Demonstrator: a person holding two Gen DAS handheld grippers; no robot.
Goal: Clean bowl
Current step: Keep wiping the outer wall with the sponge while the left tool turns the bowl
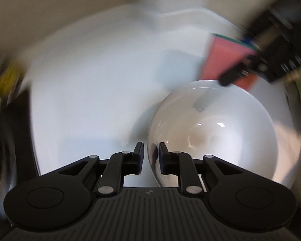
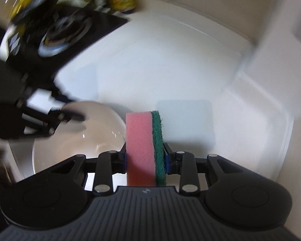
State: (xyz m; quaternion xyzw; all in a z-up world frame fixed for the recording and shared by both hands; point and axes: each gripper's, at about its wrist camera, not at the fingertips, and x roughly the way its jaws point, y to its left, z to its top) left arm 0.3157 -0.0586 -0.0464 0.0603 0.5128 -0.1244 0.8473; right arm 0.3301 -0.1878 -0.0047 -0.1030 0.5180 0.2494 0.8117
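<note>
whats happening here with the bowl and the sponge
A person is washing up with a pair of tongs in each hand, working over a white sink. The left tongs are clamped on the rim of a white bowl, one finger inside and one outside. The right tongs grip a pink sponge with a green scouring side, held upright. The sponge hangs near the bowl's far rim, not yet wiping inside it. Both views are blurred, so things are moving.
</note>
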